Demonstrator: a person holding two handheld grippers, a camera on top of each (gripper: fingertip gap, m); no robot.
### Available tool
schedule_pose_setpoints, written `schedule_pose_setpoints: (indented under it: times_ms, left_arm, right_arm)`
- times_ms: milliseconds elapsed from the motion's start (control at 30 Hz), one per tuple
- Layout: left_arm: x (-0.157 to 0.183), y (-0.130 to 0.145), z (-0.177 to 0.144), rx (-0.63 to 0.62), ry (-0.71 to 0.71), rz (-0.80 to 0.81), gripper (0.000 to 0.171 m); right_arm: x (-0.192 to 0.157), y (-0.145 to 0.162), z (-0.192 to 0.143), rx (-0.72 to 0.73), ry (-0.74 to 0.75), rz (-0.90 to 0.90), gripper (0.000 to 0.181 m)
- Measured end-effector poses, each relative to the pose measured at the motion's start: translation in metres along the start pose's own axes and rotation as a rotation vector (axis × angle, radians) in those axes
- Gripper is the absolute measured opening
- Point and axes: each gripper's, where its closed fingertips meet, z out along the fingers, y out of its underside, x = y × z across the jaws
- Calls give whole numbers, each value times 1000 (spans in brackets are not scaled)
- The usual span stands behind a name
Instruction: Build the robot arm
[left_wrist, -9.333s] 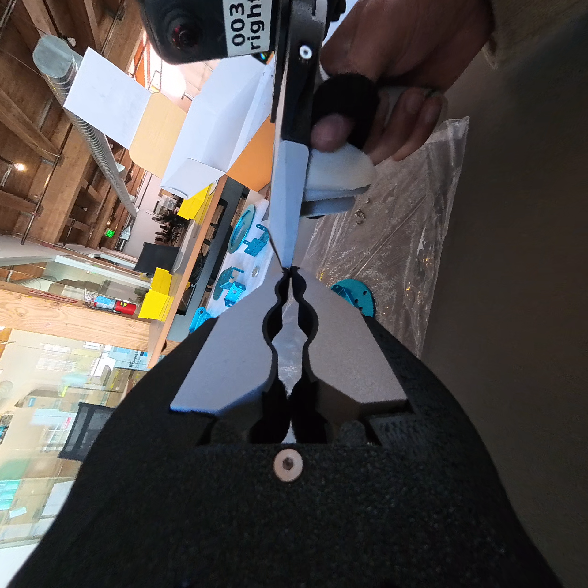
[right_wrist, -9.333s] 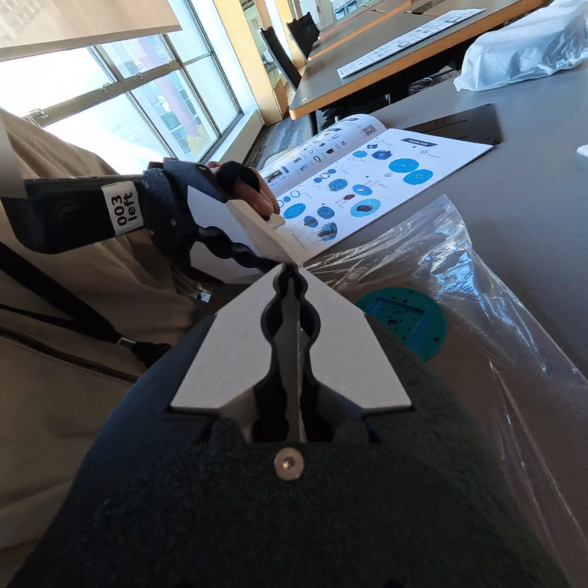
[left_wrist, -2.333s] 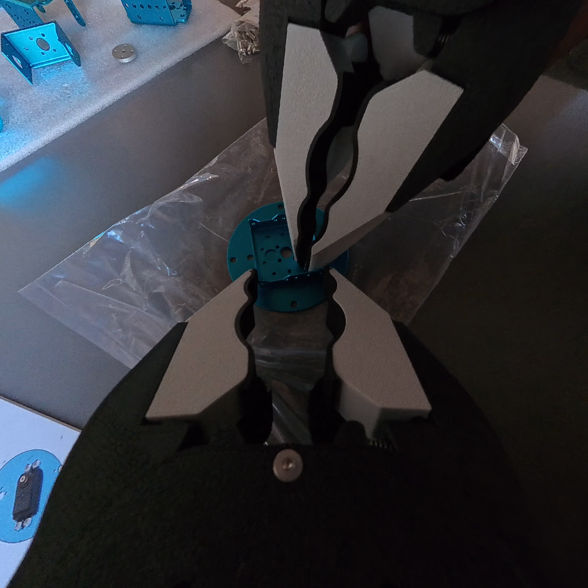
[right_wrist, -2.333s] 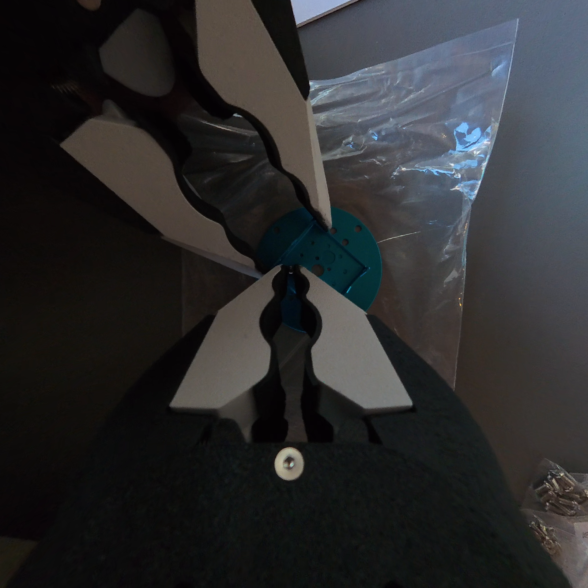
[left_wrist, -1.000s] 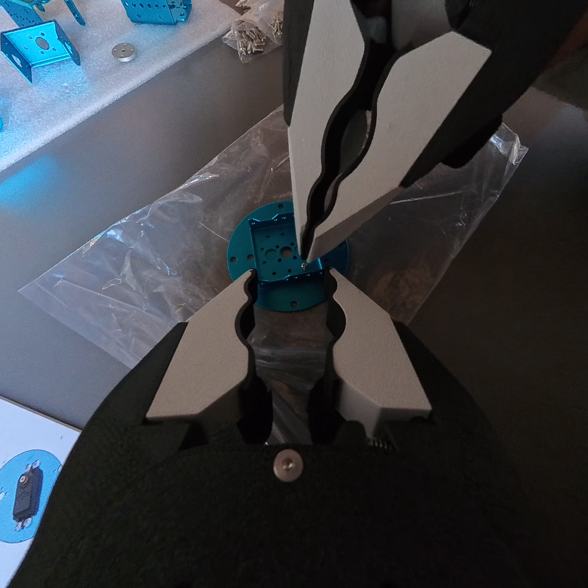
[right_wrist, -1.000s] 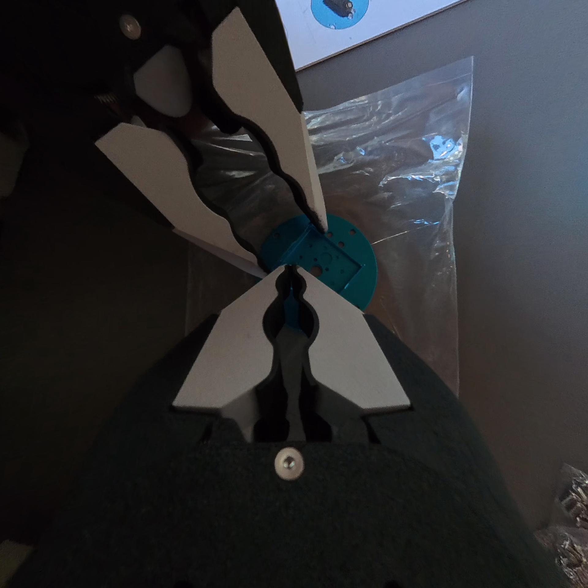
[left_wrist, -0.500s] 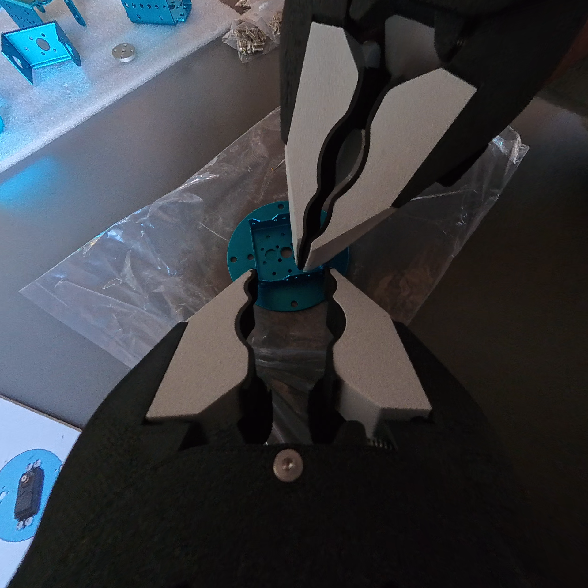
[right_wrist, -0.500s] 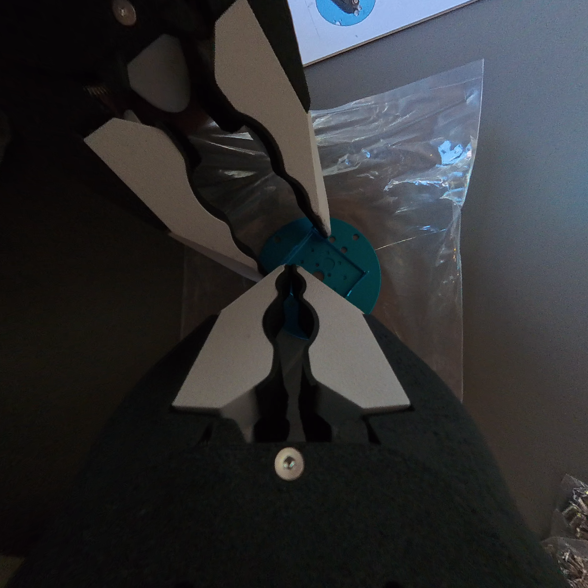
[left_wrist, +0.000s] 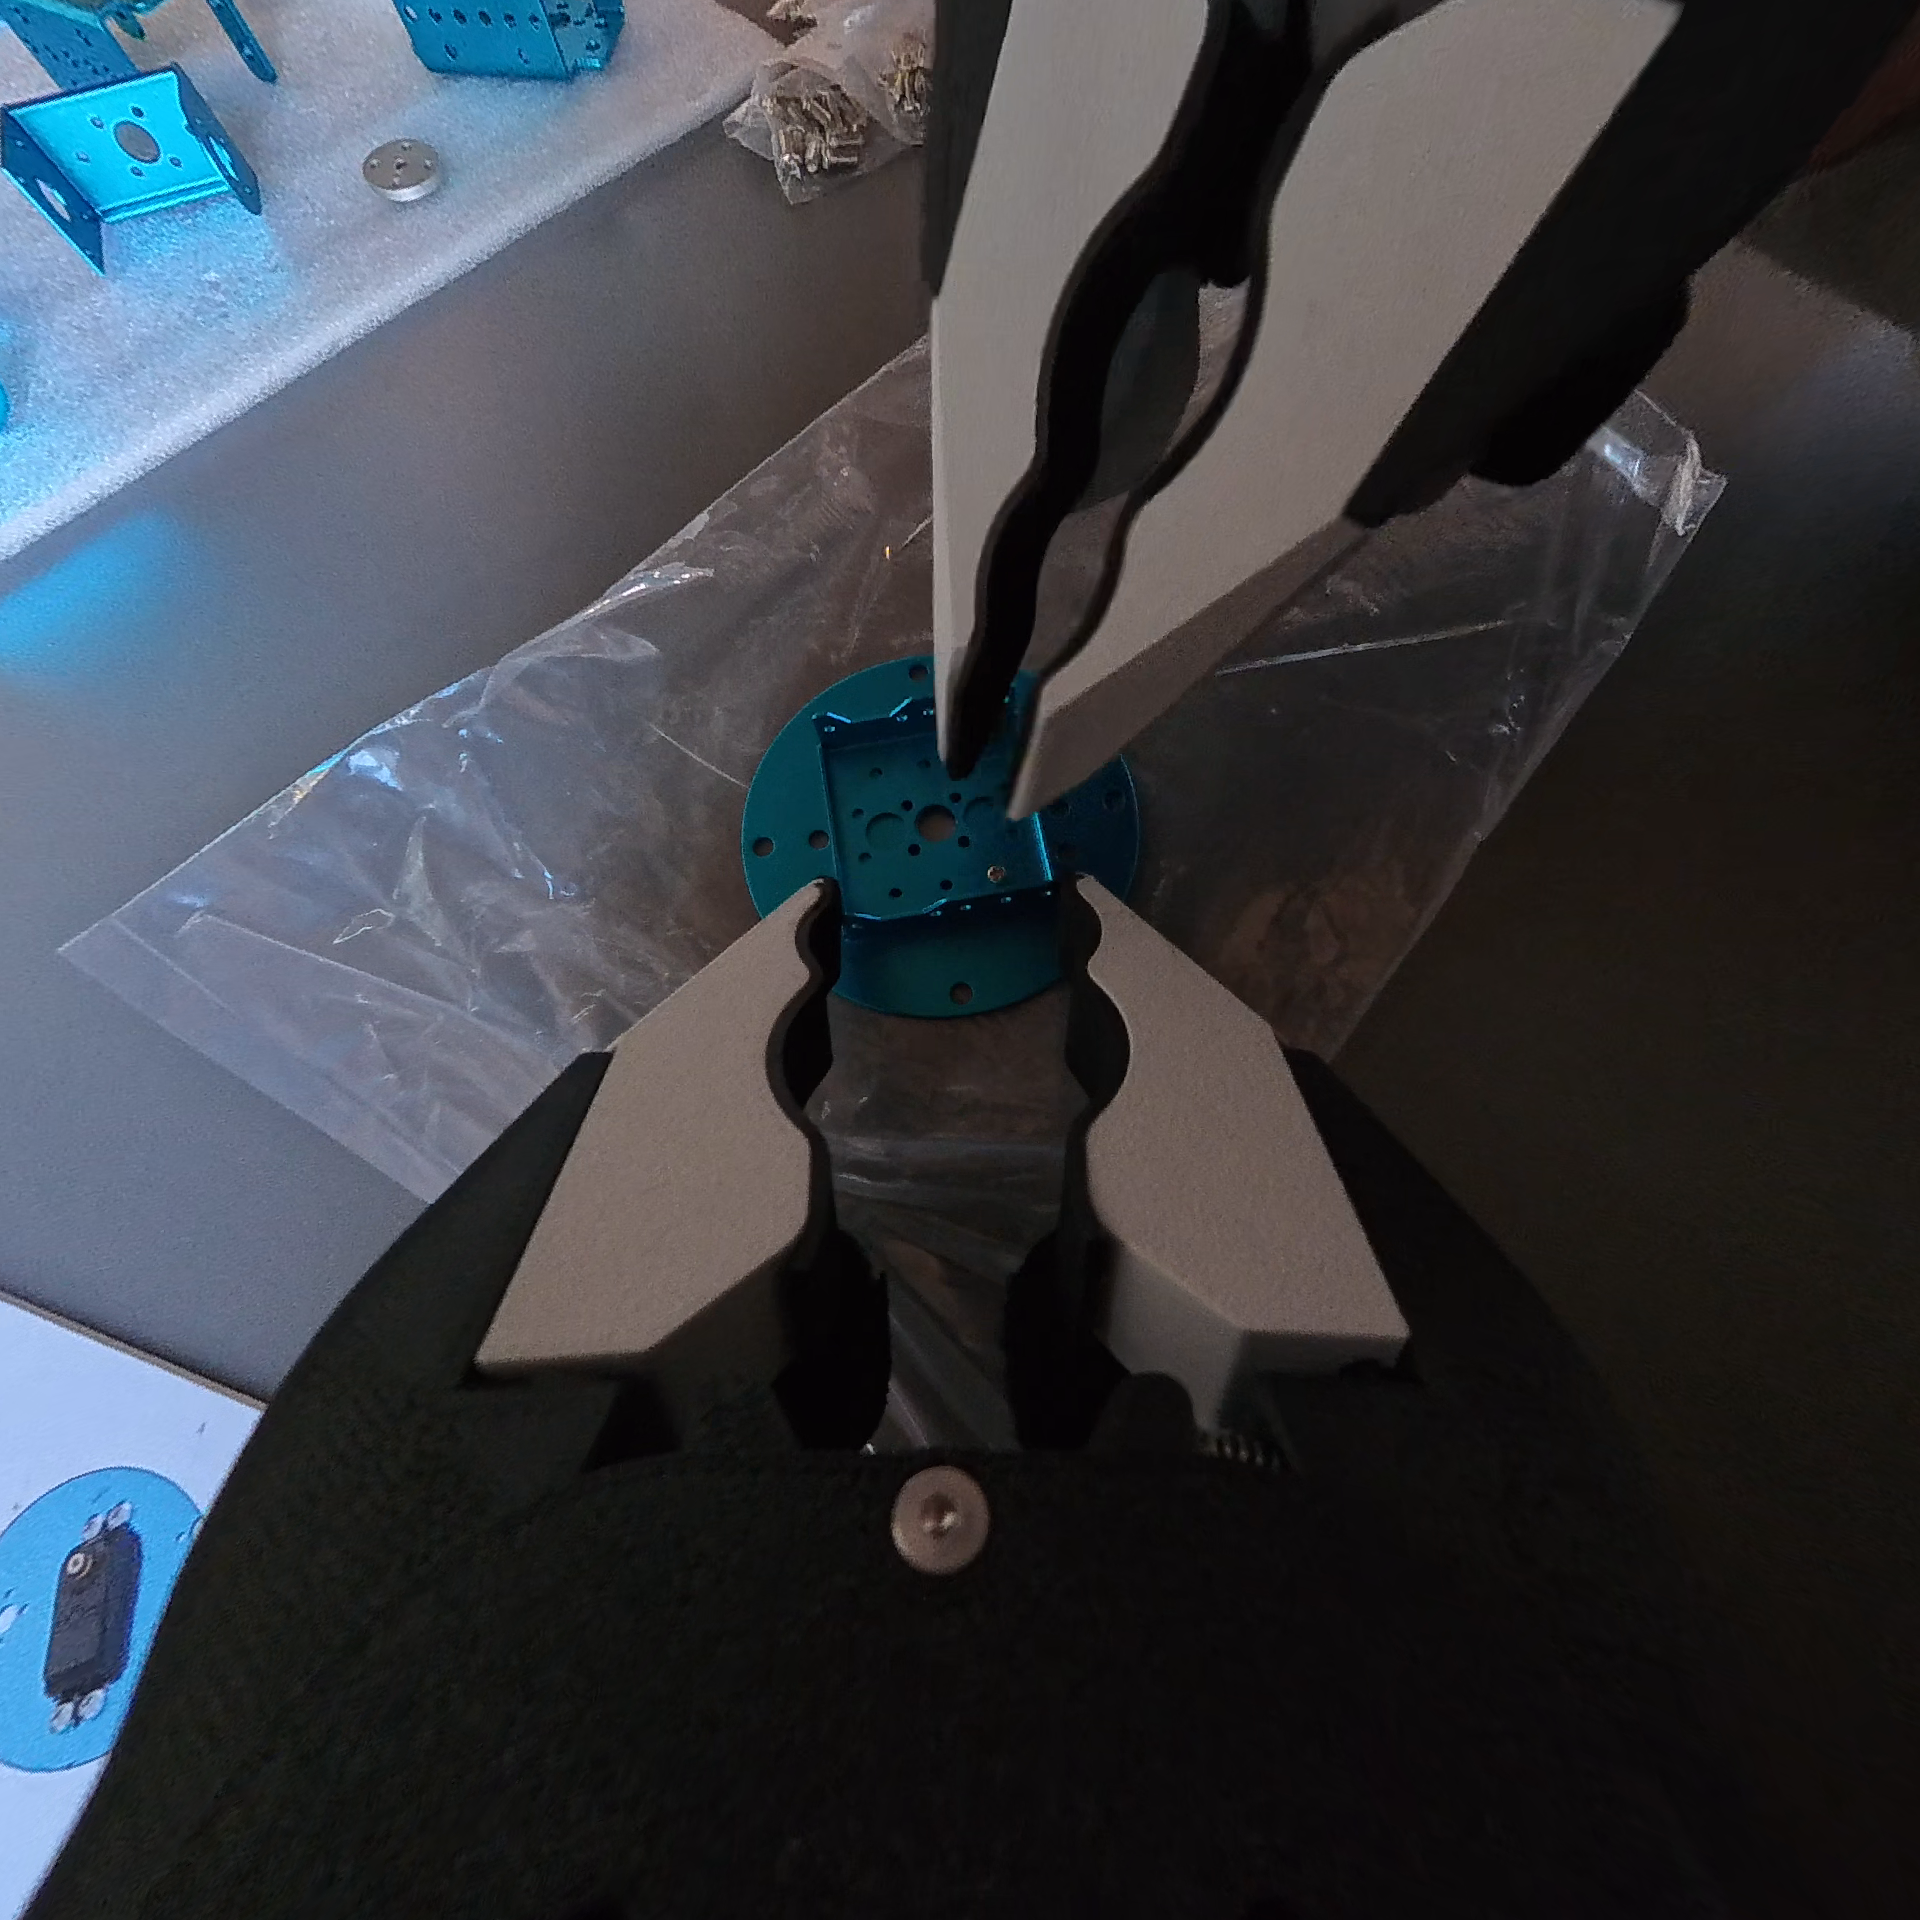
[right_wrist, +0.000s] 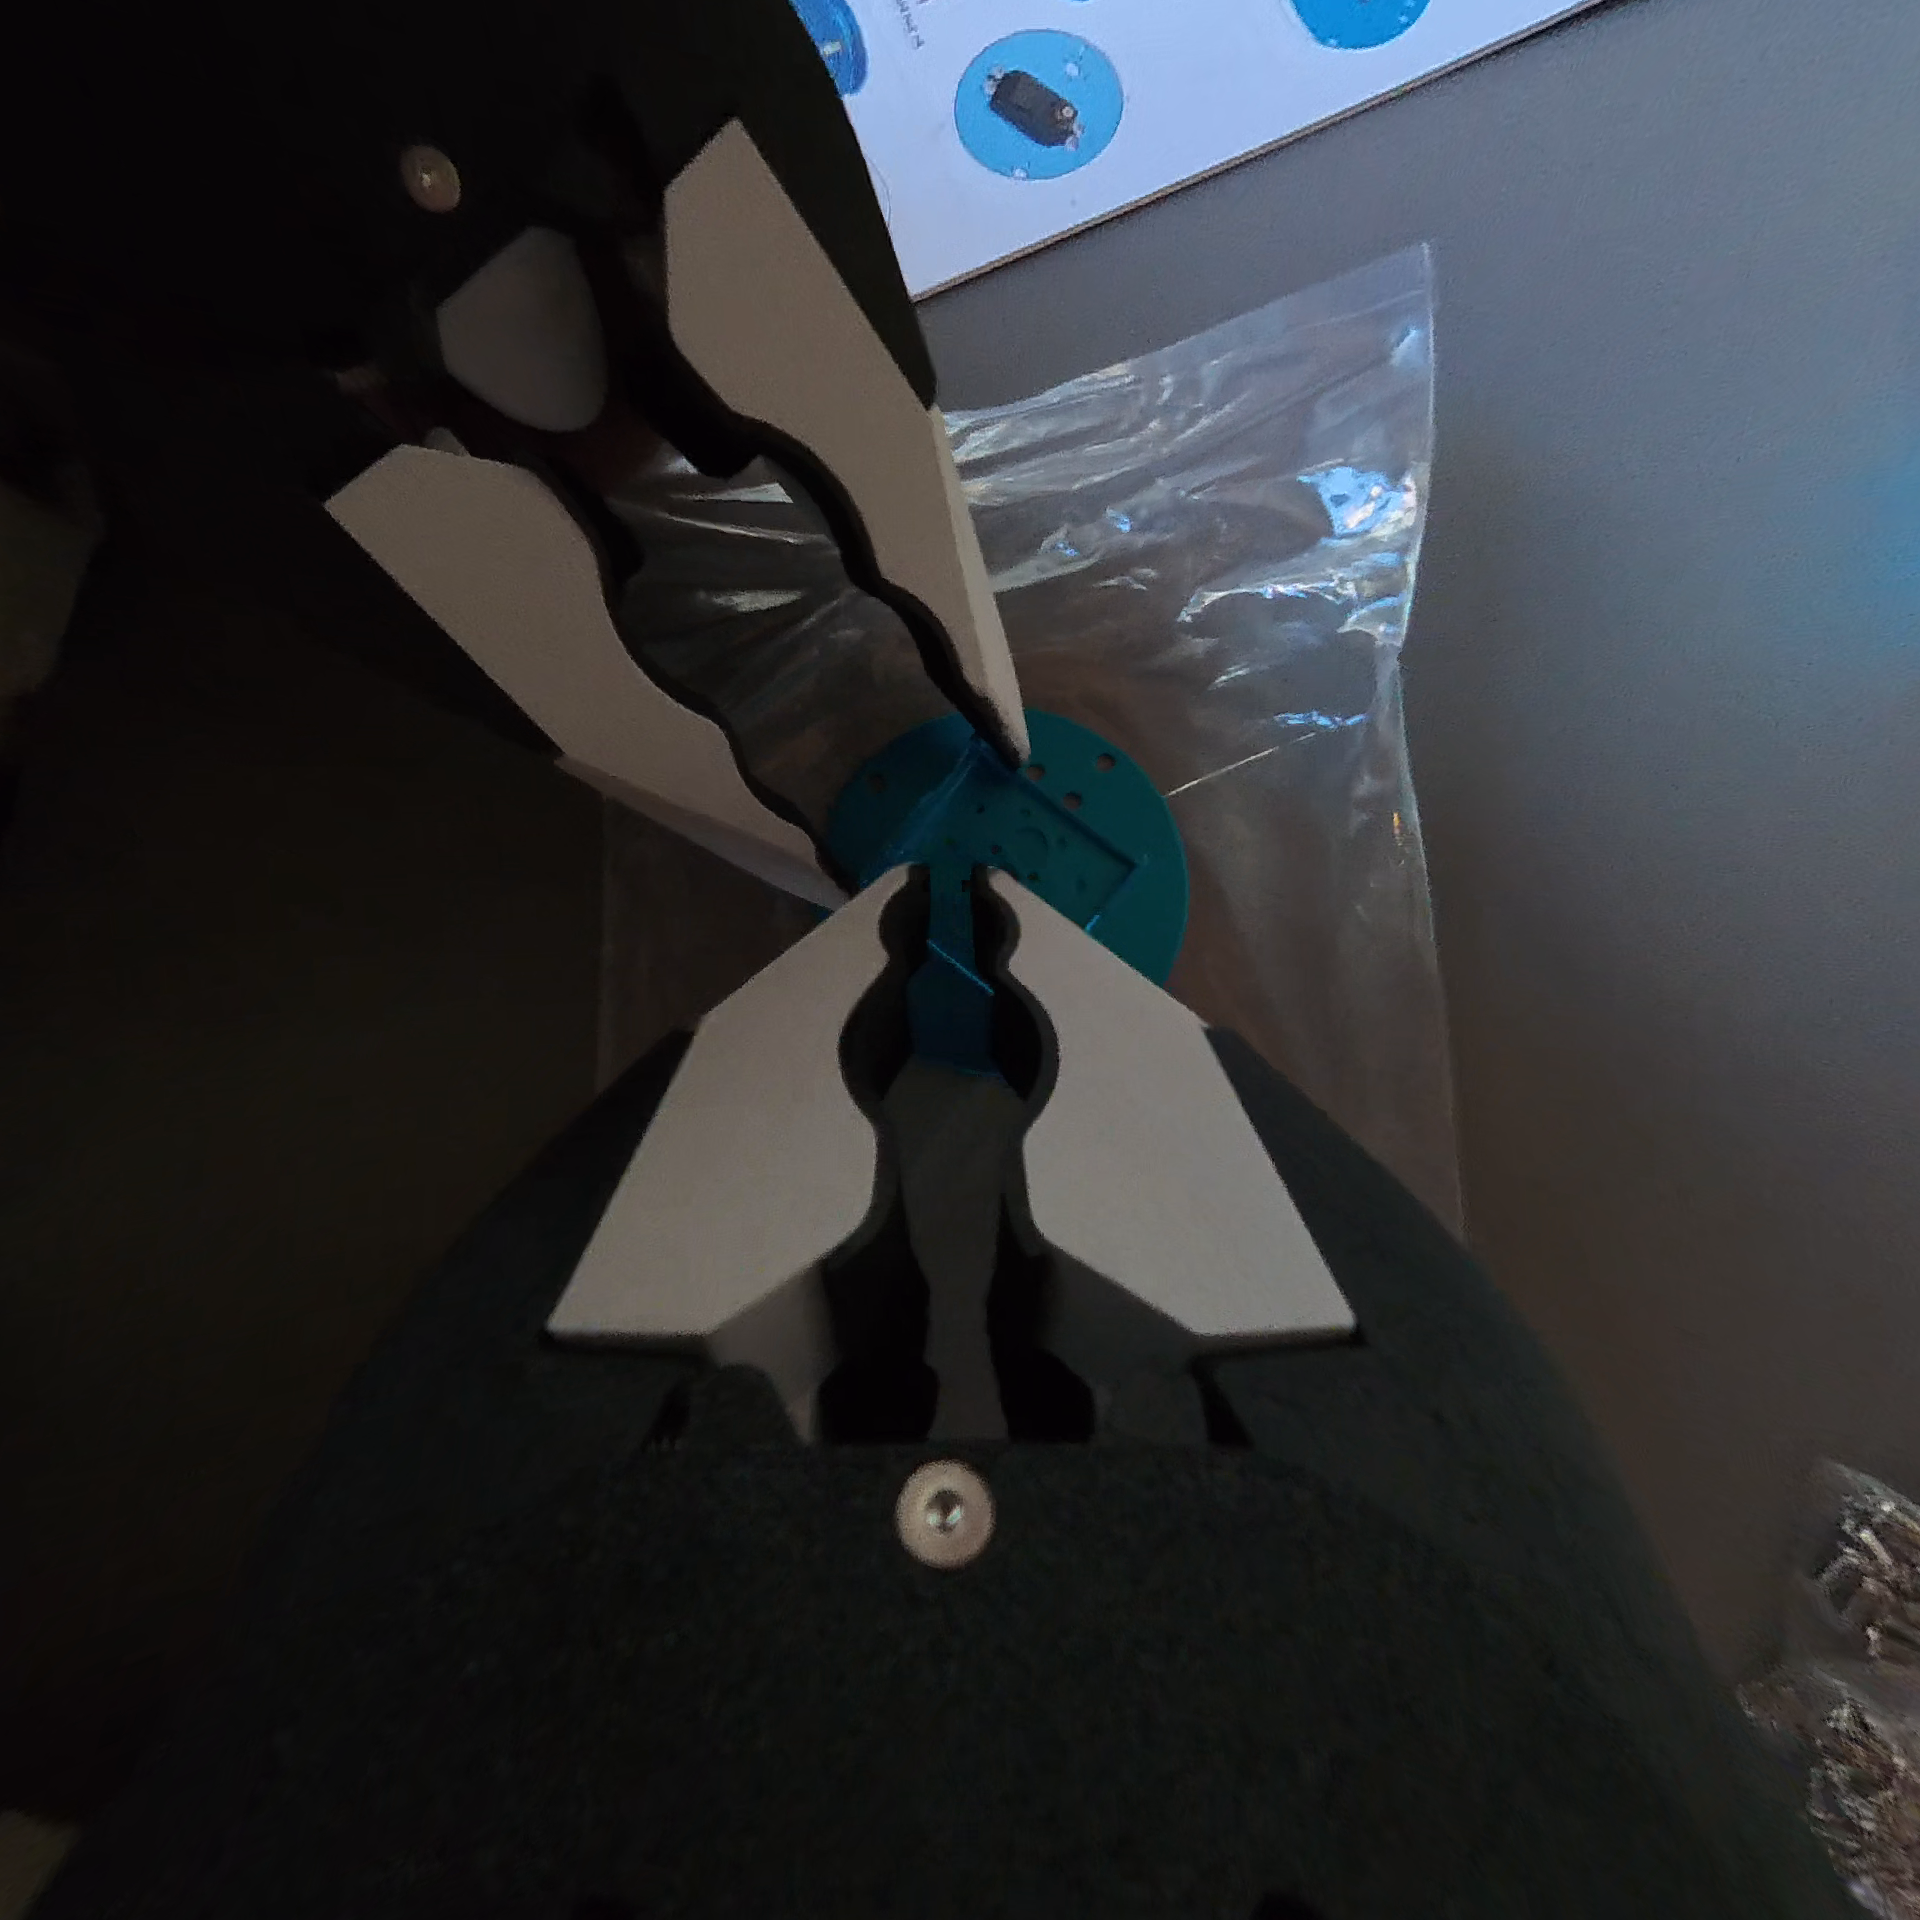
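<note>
A blue round plate (left_wrist: 940, 971) carrying a square holed bracket (left_wrist: 925, 831) is lying on a clear plastic bag (left_wrist: 436, 894). The left gripper (left_wrist: 948, 891) is gaping around the bracket's near corners, seemingly bracing it. The right gripper (right_wrist: 945, 878) is standing slightly parted over it, gripping nothing visible; its contact is hard to judge.

Your right gripper (right_wrist: 948, 883) has its jaws slightly parted over the blue bracket (right_wrist: 1013, 831) on the round blue plate (right_wrist: 1127, 878). The left gripper (right_wrist: 925, 821) straddles that bracket, apparently touching it, above the plastic bag (right_wrist: 1247, 582).
</note>
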Motion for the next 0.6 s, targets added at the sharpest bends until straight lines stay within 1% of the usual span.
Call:
schedule_pose_setpoints:
  times_ms: [100, 167, 267, 367, 433, 467, 600]
  left_arm:
    - [0, 0, 0, 0, 0, 0, 41]
    - [0, 0, 0, 0, -1, 0, 41]
    - [0, 0, 0, -1, -2, -1, 41]
    - [0, 0, 0, -1, -2, 0, 41]
    - [0, 0, 0, -1, -1, 0, 41]
    - [0, 0, 0, -1, -1, -1, 41]
    - [0, 1, 0, -1, 2, 3, 41]
  right_arm:
    - [-11, 1, 0, 63, -68, 16, 20]
    - [-16, 2, 2, 90, -80, -5, 23]
    - [-20, 1, 2, 120, -83, -53, 22]
    - [-23, 4, 3, 116, -117, -67, 29]
    - [-26, 4, 0, 146, -162, -63, 34]
    - [-25, 6, -2, 153, -162, -63, 37]
    - [-8, 14, -19, 172, -63, -38, 37]
